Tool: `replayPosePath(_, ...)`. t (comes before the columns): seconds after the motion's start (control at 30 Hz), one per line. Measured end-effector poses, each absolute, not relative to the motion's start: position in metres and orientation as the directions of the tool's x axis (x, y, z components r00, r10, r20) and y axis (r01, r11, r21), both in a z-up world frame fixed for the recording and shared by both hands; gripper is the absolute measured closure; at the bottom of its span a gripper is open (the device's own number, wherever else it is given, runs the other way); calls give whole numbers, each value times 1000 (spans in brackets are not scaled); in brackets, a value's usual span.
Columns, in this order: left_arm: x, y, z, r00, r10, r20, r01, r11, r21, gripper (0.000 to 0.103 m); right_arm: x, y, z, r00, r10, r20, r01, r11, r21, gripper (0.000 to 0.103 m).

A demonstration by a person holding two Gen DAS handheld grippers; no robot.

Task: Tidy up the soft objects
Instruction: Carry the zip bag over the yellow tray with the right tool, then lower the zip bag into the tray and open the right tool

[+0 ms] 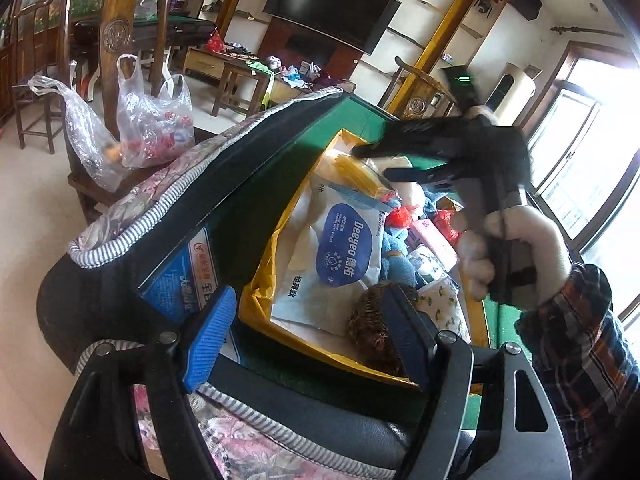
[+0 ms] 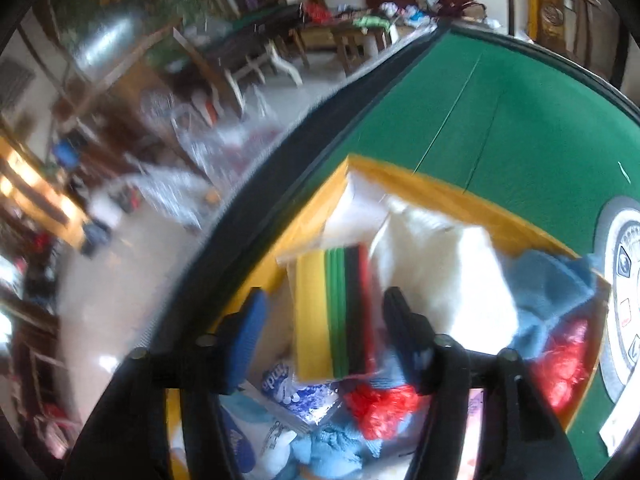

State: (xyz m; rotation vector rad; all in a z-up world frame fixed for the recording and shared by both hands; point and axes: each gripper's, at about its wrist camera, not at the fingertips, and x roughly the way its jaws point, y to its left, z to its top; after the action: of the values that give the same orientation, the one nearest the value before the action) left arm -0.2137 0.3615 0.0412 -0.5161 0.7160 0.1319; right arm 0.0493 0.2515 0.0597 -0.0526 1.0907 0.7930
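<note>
A yellow box (image 1: 256, 300) on the green table (image 1: 360, 120) holds soft things: a white and blue wet wipes pack (image 1: 344, 248), a brown scrubber ball (image 1: 376, 324), blue cloths (image 1: 396, 256), red plastic (image 1: 400, 216) and a bagged stack of coloured sponges (image 2: 332, 312). My left gripper (image 1: 312, 336) is open over the box's near corner, the scrubber beside its right finger. My right gripper (image 2: 326, 340) is open above the sponge pack, which lies between its fingers. It shows in the left wrist view (image 1: 376, 162), held by a white-gloved hand.
A floral cushioned chair edge (image 1: 192, 176) and the table's black rim (image 2: 256, 200) lie left of the box. Plastic bags (image 1: 152, 120) sit on a wooden chair behind. A white cloth (image 2: 436, 256) and blue towel (image 2: 552, 292) fill the box's far side.
</note>
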Motion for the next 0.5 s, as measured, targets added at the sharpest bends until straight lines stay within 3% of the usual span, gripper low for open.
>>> replayPosePath(0.03,-213,362,41,752,-62,-656,-287,865,-411,28,54,246,61,216,564,-797,-585,728,356,30)
replayPosePath(0.37,-212,356,43,748,-72,-660,-279,868,-410,27,94,233,37,219,470,-855,-477,816,327,30)
replayPosePath(0.5,-210,355,46,747,-64,-662,-285,869,-405,27,88,223,47,220,494,-841,-492,801,341,30)
